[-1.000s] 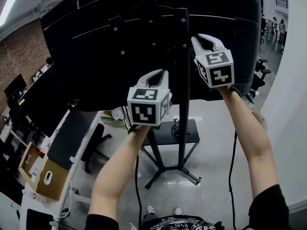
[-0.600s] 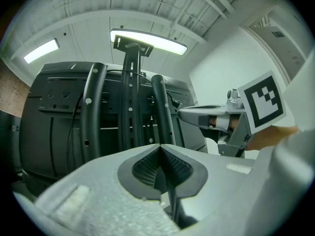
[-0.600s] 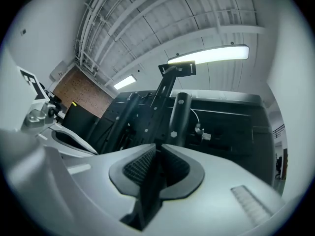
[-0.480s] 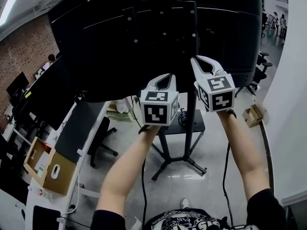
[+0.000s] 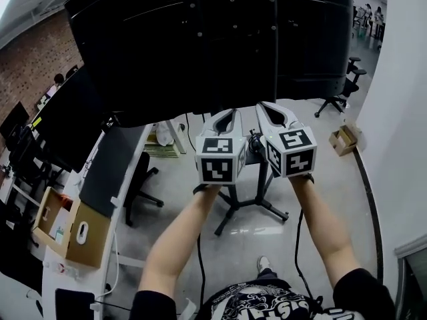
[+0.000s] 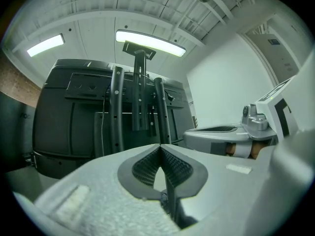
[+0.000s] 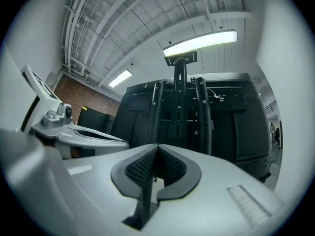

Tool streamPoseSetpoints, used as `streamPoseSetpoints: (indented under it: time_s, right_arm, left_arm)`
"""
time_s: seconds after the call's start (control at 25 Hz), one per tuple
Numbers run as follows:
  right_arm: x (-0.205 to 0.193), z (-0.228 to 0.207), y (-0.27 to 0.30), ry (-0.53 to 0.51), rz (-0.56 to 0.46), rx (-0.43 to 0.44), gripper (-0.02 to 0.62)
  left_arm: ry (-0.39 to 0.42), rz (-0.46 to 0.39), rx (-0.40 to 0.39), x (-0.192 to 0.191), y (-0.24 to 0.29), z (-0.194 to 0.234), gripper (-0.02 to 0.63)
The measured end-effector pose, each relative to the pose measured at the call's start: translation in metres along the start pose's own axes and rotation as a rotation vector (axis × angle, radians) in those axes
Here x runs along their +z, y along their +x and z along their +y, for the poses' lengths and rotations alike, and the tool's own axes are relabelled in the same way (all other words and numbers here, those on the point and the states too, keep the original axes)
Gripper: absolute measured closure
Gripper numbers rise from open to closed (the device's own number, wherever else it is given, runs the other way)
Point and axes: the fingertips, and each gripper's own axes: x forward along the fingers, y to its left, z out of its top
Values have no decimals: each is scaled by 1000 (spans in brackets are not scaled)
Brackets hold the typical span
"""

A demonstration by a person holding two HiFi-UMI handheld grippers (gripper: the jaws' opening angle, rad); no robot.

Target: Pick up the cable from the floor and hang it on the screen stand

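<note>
Jaws on left gripper [image 5: 228, 114] and right gripper [image 5: 269, 107] are clenching on nothing at frame centre, probably because the cable [image 5: 252, 143] is already hanging coiled on the screen stand [image 5: 269, 52] between them.

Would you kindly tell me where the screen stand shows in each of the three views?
Head view: screen stand upper centre, running down to the floor.
Left gripper view: just left of centre.
Right gripper view: just right of centre.
Shared landmark: the black screen it carries.
</note>
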Motion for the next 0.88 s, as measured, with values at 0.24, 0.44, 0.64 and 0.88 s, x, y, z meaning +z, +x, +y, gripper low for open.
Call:
streamPoseSetpoints:
  time_s: [0.24, 0.44, 0.64, 0.88]
  right_arm:
    - [-22, 37, -33, 47, 41, -15, 591]
    - [-33, 59, -58, 54, 62, -37, 591]
    - [-38, 81, -71, 69, 62, -48, 591]
    - [-37, 102, -77, 67, 56, -43, 591]
  left_arm:
    - [0, 20, -12, -27, -40, -9, 606]
    - [-3, 46, -25, -42, -70, -17, 606]
    - [-4, 50, -44, -51, -94, -20, 606]
    - [-2, 45, -30, -54, -118, -10, 606]
